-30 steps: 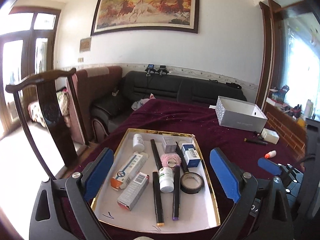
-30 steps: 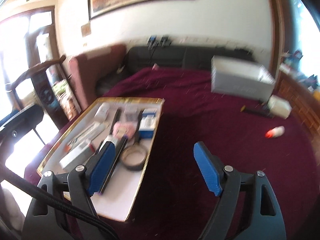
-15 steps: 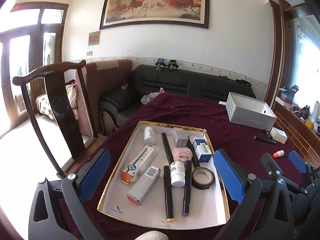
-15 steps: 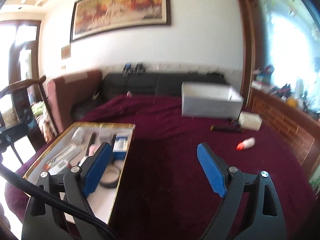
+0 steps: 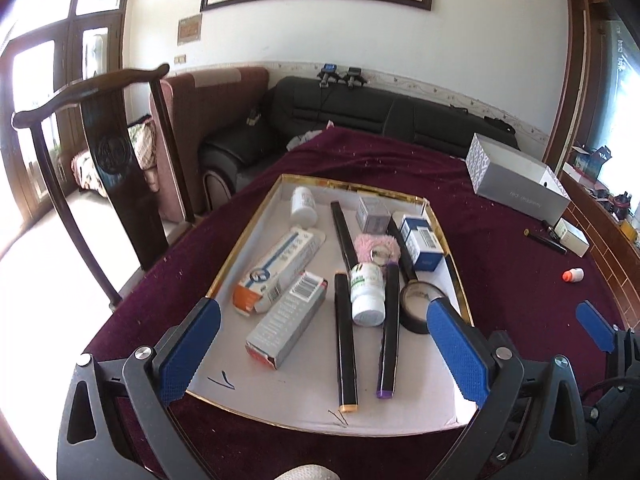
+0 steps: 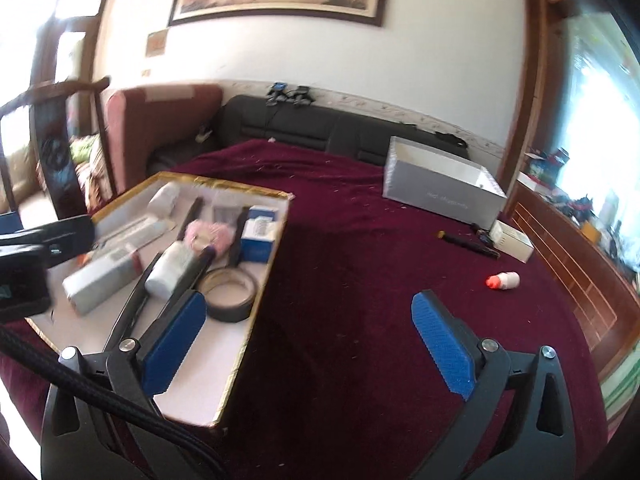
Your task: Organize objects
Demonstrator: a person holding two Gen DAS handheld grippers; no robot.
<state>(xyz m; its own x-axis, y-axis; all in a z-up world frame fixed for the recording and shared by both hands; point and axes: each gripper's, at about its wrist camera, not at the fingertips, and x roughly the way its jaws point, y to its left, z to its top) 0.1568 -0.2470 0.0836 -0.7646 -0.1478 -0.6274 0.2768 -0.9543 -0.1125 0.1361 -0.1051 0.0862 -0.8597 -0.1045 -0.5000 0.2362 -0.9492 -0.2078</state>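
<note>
A gold-rimmed white tray lies on the maroon table. It holds several items: black markers, a white pill bottle, a black tape roll, a blue-white box, a toothpaste box, a grey carton. My left gripper is open and empty above the tray's near end. My right gripper is open and empty over the cloth right of the tray.
A grey open box stands at the back right. Near it lie a black marker, a small white box and a small white bottle with an orange cap. A wooden chair stands left of the table.
Both grippers have tilted down and moved in toward the table; the tray now looks nearer and larger. Both stay open and empty. No object has moved.
</note>
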